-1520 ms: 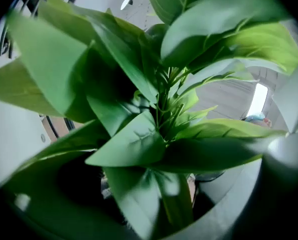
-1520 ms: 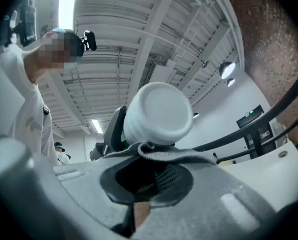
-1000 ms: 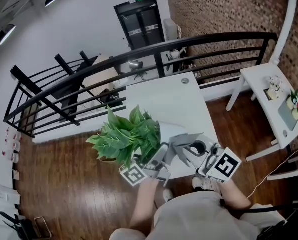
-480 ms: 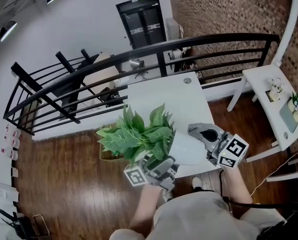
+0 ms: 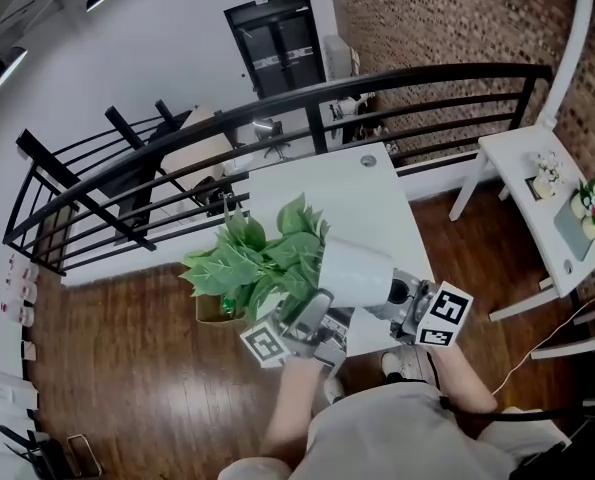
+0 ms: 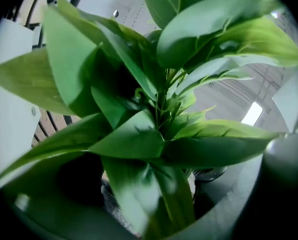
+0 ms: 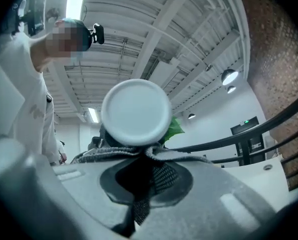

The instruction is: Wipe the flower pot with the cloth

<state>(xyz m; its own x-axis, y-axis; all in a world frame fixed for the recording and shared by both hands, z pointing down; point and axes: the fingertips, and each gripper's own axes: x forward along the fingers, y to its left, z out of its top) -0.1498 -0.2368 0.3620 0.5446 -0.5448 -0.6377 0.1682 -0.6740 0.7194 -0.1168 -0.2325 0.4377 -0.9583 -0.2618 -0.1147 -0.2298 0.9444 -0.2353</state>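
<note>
Both fingers clenched near table (image 5: 377,183) edge: left gripper (image 5: 319,308) on flower pot (image 5: 357,268), right gripper (image 5: 401,298) on cloth (image 7: 159,176).

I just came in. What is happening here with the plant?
A person works with two handheld grippers above a white table. The left gripper holds the flower pot in the air, tipped sideways, its green leaves toward the person's left. The right gripper has its jaws shut on a grey cloth, right by the pot's round base. Whether the cloth touches it is unclear.
</note>
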